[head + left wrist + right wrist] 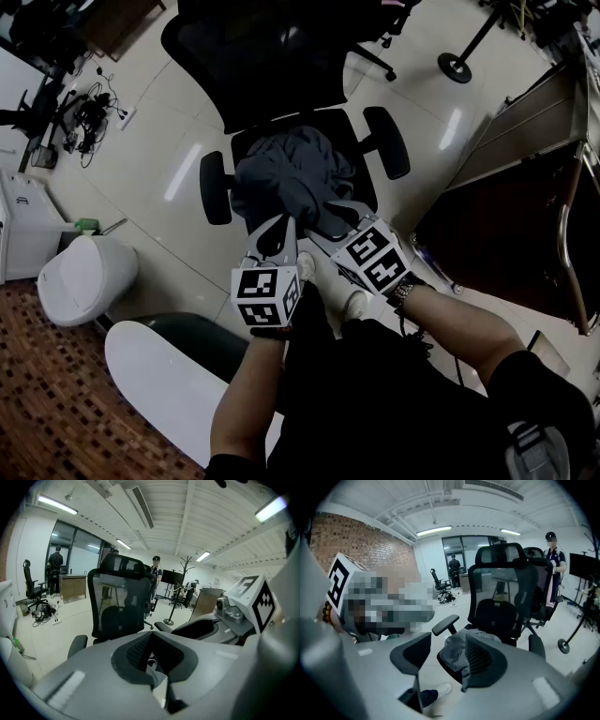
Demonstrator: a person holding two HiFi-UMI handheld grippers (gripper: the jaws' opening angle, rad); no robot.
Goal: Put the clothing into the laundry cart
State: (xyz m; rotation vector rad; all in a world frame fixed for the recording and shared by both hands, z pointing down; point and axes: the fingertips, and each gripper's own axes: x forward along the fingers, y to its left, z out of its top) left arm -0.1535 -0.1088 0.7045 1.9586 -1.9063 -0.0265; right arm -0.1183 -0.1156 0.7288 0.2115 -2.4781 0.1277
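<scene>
On the chair [267,56] seat lies the clothing [291,178], a grey heap, with both hand-held grippers at its front edge. The step in hand looks like the pick-up; nothing is lifted yet. To do it well, I judge each jaw pair should bite deep into a thick fold rather than a loose hem, one at each side of the heap. That way nothing trails or snags an armrest [386,141] as it comes up. It should then rise clear before swinging toward the cart, which may be the brown box [506,225] at the right, though I cannot tell.

The right hand-held gripper [342,216] stands partly spread. Its own view shows a clear gap, the heap just beyond, one pad beside the cloth, and nothing pinched. The left hand-held gripper [274,230] has its tips drawn together at the heap's near edge. A pale grey scrap shows between the jaws, but whether that is a gripped fold I cannot tell.
</scene>
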